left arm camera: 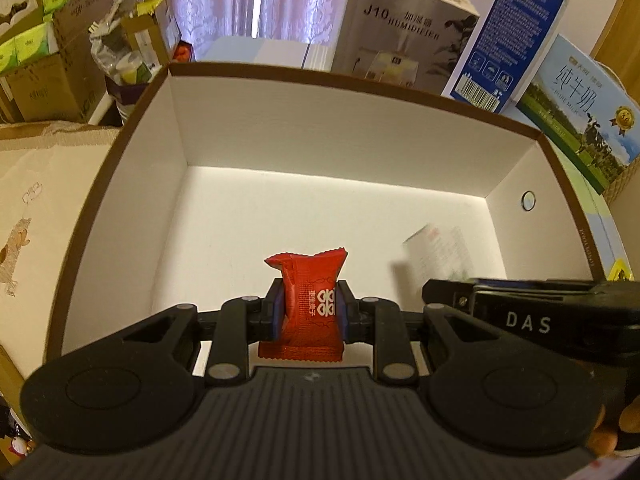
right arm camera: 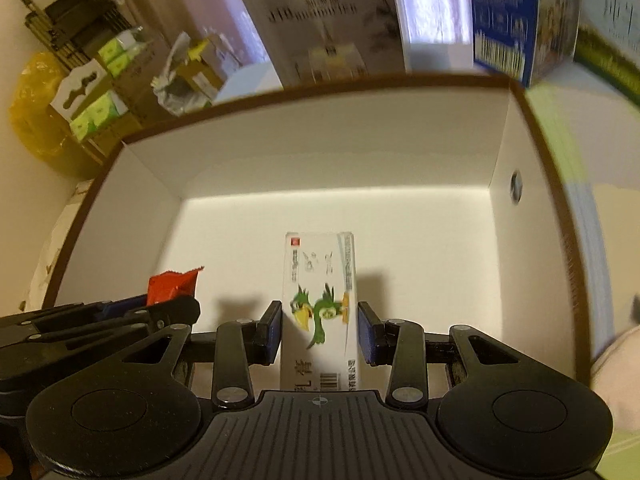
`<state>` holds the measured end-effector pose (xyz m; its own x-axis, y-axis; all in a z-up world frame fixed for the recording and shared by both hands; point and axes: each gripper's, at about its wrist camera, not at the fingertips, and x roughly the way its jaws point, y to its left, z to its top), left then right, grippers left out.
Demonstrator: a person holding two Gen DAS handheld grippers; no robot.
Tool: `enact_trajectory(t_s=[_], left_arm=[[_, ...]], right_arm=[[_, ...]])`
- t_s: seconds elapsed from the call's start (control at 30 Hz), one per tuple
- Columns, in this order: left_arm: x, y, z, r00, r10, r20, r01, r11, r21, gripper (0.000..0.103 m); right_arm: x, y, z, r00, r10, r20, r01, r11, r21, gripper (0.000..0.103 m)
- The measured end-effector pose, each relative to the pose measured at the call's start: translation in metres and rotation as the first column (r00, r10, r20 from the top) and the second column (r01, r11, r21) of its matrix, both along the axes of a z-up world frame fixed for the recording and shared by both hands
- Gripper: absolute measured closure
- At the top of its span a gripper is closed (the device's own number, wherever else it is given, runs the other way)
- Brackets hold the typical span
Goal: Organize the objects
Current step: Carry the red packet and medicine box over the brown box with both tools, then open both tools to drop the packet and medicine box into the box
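While my left gripper [left arm camera: 307, 312] pinches the red sachet [left arm camera: 306, 306] across its middle, both blue pads pressed into the foil, I hold it low over the near part of the white-lined box [left arm camera: 280, 140], which has nothing else lying on its floor that I can see. My right gripper [right arm camera: 319, 334], just beside it over the same box, has a small white carton [right arm camera: 320, 312] between its fingers; the left pad looks to be touching and the right pad shows a sliver of gap, so I cannot tell whether it grips or is letting go.

I judge the sachet to be feather-light, soft and crinkly, with slick foil that could slide; the padded centre is the sound place to hold, not the crimped ends. The carton should be light, stiff thin card, crushable if squeezed hard, best taken on its narrow long sides.

On the sachet I read a white double-happiness emblem with small characters I cannot make out. The carton carries a green cartoon bird and a barcode. Beyond the box stand a grey carton [left arm camera: 404, 32] marked "J10 HUMIDIFIER" and a milk carton [left arm camera: 580, 112] reading "PURE MILK". The right gripper's body reads "DAS".
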<state>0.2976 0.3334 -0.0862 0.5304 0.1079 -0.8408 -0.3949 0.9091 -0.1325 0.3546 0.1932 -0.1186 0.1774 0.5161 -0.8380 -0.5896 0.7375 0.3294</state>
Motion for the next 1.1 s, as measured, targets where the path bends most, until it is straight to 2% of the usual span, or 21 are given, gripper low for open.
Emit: enact_trajectory(t_s=[0.07,0.13,0.23,0.4,0.67,0.73,1.0,1.1], left_arm=[[0.001,0.001,-0.003,1.000,-0.003,-0.011,0.003,1.000,-0.007,0.082],[0.002,0.001,-0.006,1.000,-0.007,-0.021,0.007,1.000,-0.013,0.082],[0.003,0.000,-0.008,1.000,-0.014,-0.025,0.014,1.000,-0.025,0.082],[0.003,-0.004,-0.008,0.999,-0.035,-0.019,0.035,0.999,-0.034,0.082],[-0.013,-0.014,0.008,0.998,-0.060,0.007,0.060,0.998,-0.004,0.056],[-0.019,-0.014,0.014,0.998,-0.055,0.005,0.055,0.998,0.004,0.046],[-0.042,-0.023,0.038,0.999,-0.048,0.026,0.047,0.998,0.033,0.034],[-0.050,-0.027,0.047,0.998,-0.045,0.042,0.043,0.998,0.045,0.032]], right_arm=[[0.005,-0.002,-0.002,0.999,-0.012,-0.031,0.012,1.000,0.004,0.064],[0.006,-0.004,0.001,1.000,-0.009,-0.028,0.009,1.000,0.012,0.054],[0.006,-0.008,0.004,1.000,-0.003,-0.003,0.003,1.000,-0.015,0.053],[0.000,-0.016,0.008,1.000,-0.010,-0.018,0.010,1.000,-0.002,0.052],[-0.019,-0.023,0.024,0.999,0.043,0.020,-0.044,0.999,0.021,0.051],[-0.025,-0.026,0.029,0.998,0.054,0.038,-0.055,0.998,0.021,0.050],[-0.046,-0.041,0.049,0.995,0.051,0.080,-0.055,0.998,0.038,0.047],[-0.054,-0.049,0.057,0.994,0.047,0.099,-0.052,0.997,0.049,0.046]])
